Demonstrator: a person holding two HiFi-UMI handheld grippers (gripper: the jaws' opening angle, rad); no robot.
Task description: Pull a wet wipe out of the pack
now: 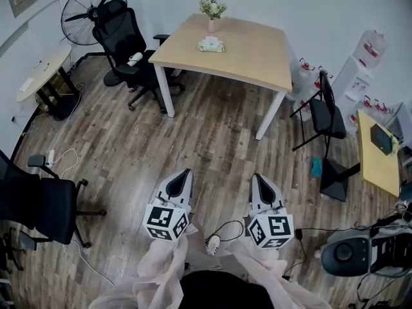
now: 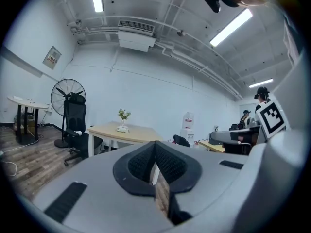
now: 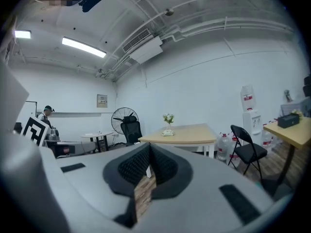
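Wood floor [image 1: 212, 140] lies open between the left gripper [image 1: 184, 179], right gripper [image 1: 258, 182] and the counter [image 1: 251, 50], where the wipe pack [image 1: 211, 44] sits near the far edge beside a vase [image 1: 212, 23]. Left gripper view: jaws together, empty. Right gripper view: jaws together, empty.

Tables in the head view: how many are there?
3. A wooden table at top centre, a pale round table by the left wall, a yellow table at the right edge. Others may lie out of frame.
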